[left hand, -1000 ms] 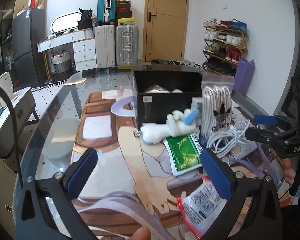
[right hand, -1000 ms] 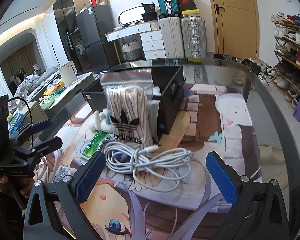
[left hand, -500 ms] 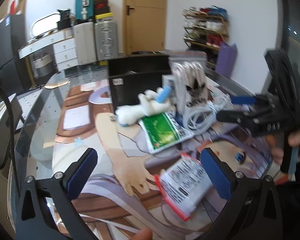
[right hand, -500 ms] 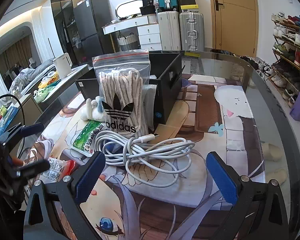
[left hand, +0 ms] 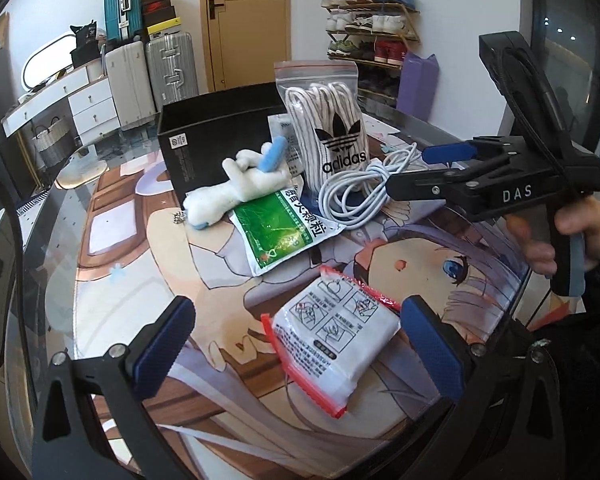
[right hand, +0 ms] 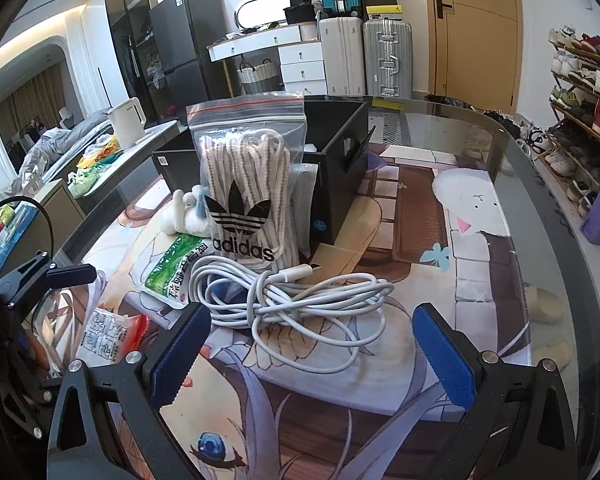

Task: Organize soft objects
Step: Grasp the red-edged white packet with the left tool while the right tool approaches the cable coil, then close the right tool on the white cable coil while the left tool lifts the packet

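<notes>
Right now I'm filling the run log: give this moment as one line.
left gripper: open, over red-edged white pouch | right gripper: open, at white cable coil | black box: behind | nothing held

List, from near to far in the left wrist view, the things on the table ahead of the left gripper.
White red-edged packet → green sachet → white plush toy → black box.

The left gripper (left hand: 296,346) fills the bottom of its own view, blue pads (left hand: 164,344) spread wide, nothing between them. The right gripper (right hand: 308,350) is likewise spread wide and empty. At the right edge of the left view, a hand (left hand: 572,236) grips its handle.
</notes>
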